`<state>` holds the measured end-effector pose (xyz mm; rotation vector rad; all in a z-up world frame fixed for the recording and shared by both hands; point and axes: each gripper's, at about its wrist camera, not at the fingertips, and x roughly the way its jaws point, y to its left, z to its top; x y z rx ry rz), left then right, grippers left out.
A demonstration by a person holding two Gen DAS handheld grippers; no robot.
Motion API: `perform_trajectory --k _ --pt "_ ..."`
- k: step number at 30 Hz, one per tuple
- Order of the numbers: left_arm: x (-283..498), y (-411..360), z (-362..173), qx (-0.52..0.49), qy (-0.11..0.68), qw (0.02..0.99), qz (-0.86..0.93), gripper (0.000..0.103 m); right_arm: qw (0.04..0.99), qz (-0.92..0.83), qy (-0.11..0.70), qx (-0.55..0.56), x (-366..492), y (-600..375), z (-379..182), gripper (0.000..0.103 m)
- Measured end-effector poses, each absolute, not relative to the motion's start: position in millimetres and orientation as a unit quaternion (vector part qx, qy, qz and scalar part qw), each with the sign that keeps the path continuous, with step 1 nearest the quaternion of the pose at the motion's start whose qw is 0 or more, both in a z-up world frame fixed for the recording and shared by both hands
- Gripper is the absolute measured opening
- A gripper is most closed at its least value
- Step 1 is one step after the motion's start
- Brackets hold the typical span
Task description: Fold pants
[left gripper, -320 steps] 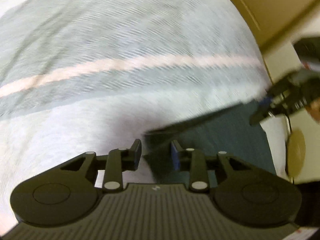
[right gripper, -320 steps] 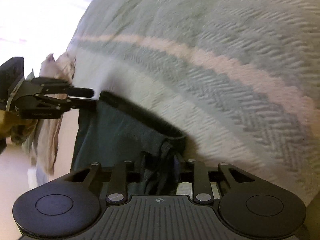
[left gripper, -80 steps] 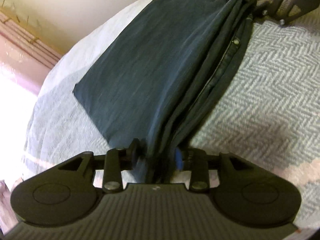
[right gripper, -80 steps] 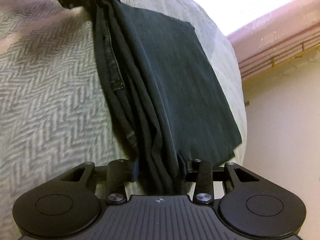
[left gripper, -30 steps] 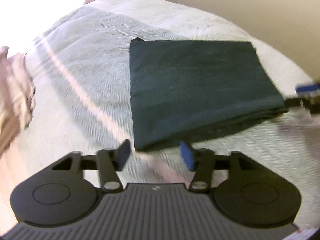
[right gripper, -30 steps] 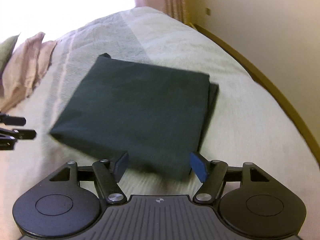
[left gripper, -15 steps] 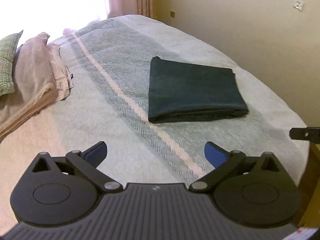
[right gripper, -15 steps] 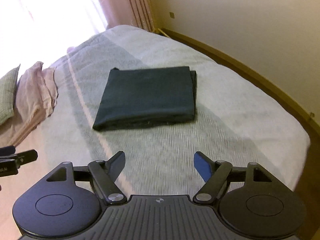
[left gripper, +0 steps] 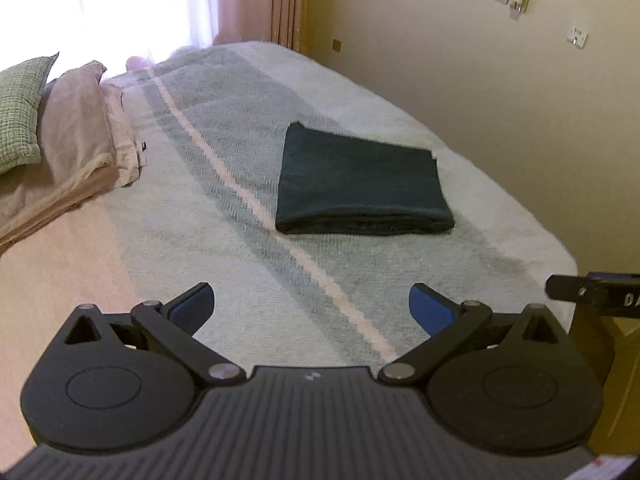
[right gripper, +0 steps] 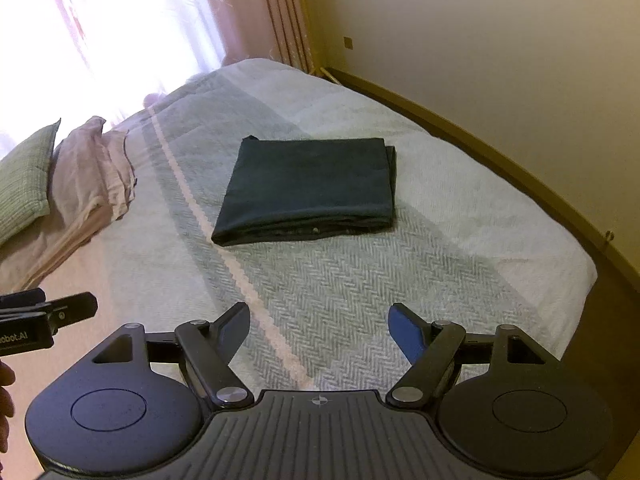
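Observation:
The dark teal pants lie folded into a flat rectangle on the bed's herringbone blanket, thick folded edge facing me. In the right wrist view the same pants sit mid-bed with a small button showing on the near edge. My left gripper is open, held back over the blanket well short of the pants, nothing between its blue pads. My right gripper is open too, equally far back. Each gripper's tip shows at the other view's edge.
Pink pillows and a green checked cushion lie at the left. A cream wall and wooden bed frame run along the right. Bright curtained window at the back. The bed's corner drops off at right.
Both grippers let go of the pants, opened wide and drew back and up from the bed; the folded pants stay flat and look smaller in both views.

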<state>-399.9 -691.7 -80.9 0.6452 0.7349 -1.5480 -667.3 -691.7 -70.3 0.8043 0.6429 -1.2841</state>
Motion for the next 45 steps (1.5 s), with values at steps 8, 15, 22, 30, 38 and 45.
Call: perform_trajectory --k 8,15,22,30,38,45 --pt "-408.6 -688.9 -72.3 0.276 0.314 0.616 -0.668 0.102 0.692 -0.566 0.294 0.339 -660.1 -692.8 -62.4 0.074" --pt "-405.0 -681.3 -65.1 0.282 0.319 0.612 -0.667 0.102 0.690 -0.569 0.302 0.330 -650.5 -683.0 -57.0 0.074" --pt "-399.7 -664.6 -66.2 0.292 0.324 0.598 -0.672 0.102 0.682 -0.580 0.303 0.327 -638.3 -660.6 -48.4 0.074" --pt "-419.8 -649.4 -52.1 0.293 0.301 0.604 -0.677 0.102 0.681 -0.586 0.299 0.321 -648.2 -640.9 -42.0 0.074" --pt "-450.2 -644.9 -39.4 0.295 0.285 0.614 -0.675 0.102 0.695 -0.567 0.292 0.333 -674.5 -642.7 -38.8 0.074" --pt "-460.5 -648.6 -40.3 0.296 0.294 0.622 -0.662 0.102 0.704 -0.561 0.293 0.322 -685.3 -646.5 -36.2 0.074"
